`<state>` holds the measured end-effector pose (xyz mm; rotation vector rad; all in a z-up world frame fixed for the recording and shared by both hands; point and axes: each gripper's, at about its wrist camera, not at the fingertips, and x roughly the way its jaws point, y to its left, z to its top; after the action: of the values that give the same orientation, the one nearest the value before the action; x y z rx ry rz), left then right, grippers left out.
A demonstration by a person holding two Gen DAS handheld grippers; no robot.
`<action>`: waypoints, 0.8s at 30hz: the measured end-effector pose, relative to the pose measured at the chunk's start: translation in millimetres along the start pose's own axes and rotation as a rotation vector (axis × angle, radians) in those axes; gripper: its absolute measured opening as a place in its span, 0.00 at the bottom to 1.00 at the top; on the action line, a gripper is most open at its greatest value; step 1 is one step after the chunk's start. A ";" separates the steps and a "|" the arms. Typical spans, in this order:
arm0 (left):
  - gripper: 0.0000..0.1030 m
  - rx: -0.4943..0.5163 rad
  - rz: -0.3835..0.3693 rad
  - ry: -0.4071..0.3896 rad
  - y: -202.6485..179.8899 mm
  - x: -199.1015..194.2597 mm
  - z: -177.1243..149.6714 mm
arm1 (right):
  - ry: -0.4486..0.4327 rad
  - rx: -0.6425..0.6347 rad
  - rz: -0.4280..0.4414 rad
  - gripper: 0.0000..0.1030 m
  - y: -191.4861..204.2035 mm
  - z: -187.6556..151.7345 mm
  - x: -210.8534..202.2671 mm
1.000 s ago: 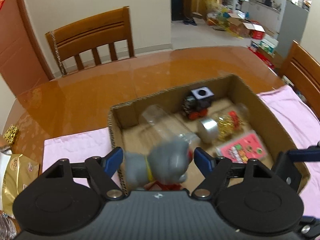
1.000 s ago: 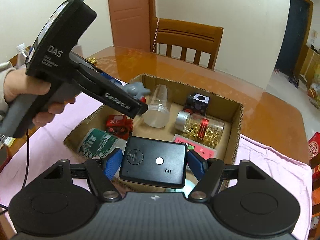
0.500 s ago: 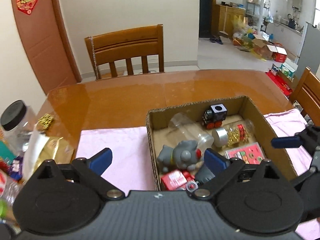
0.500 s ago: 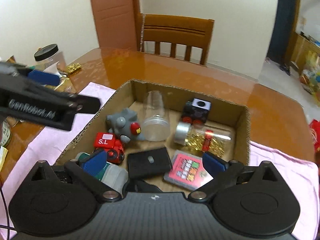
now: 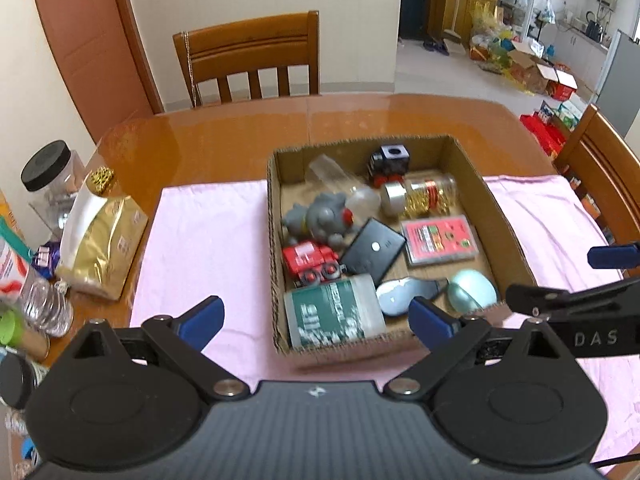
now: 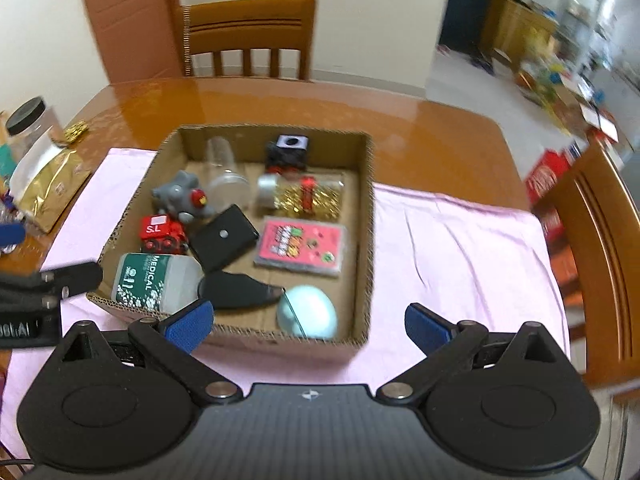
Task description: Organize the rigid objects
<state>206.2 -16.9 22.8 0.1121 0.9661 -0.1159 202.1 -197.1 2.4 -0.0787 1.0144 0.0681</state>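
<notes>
A cardboard box (image 5: pixel 500 216) (image 6: pixel 364 216) stands on a pink cloth (image 5: pixel 200 240) on the table. In it lie a grey toy animal (image 5: pixel 320 220) (image 6: pixel 180 196), a red toy car (image 5: pixel 310 258), a flat black box (image 5: pixel 372 246) (image 6: pixel 224 238), a green-labelled bottle (image 5: pixel 332 316) (image 6: pixel 156 282), a clear cup (image 6: pixel 224 172), a gold-filled jar (image 5: pixel 420 196), a pink card pack (image 5: pixel 440 236), a pale green egg shape (image 5: pixel 472 290) and a black cube toy (image 5: pixel 390 160). My left gripper (image 5: pixel 318 318) is open and empty, above the box's near edge. My right gripper (image 6: pixel 308 322) is open and empty, also near the front edge.
A gold bag (image 5: pixel 100 236), a black-lidded jar (image 5: pixel 48 176) and bottles (image 5: pixel 44 304) crowd the table's left edge. Wooden chairs stand at the far side (image 5: pixel 252 56) and at the right (image 5: pixel 600 172). Pink cloth (image 6: pixel 460 248) lies right of the box.
Both grippers have opened and pulled back and up from the box. The grey toy, let go by the left, and the black box, let go by the right, now lie inside it.
</notes>
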 end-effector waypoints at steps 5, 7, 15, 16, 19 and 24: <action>0.95 0.004 0.012 0.000 -7.0 -6.0 -2.7 | 0.004 0.013 -0.010 1.00 -0.1 -6.1 -7.1; 0.95 -0.002 0.012 -0.001 -7.2 -8.0 -2.8 | -0.002 0.007 -0.023 1.00 1.2 -7.3 -9.8; 0.95 -0.008 0.023 -0.002 -6.6 -11.1 -1.7 | -0.016 0.017 -0.020 1.00 -0.3 -5.8 -14.3; 0.95 -0.007 0.025 -0.002 -6.5 -11.3 -1.4 | -0.019 0.018 -0.021 1.00 -0.7 -5.7 -15.3; 0.95 -0.007 0.030 -0.005 -5.8 -12.6 -1.1 | -0.020 0.018 -0.021 1.00 -0.7 -5.6 -16.2; 0.95 -0.006 0.030 -0.006 -6.2 -14.0 -0.9 | -0.023 0.017 -0.028 1.00 1.1 -5.5 -17.0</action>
<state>196.6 -22.2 33.5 0.1209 0.9585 -0.0855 188.5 -196.9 13.9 -0.0763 0.9910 0.0349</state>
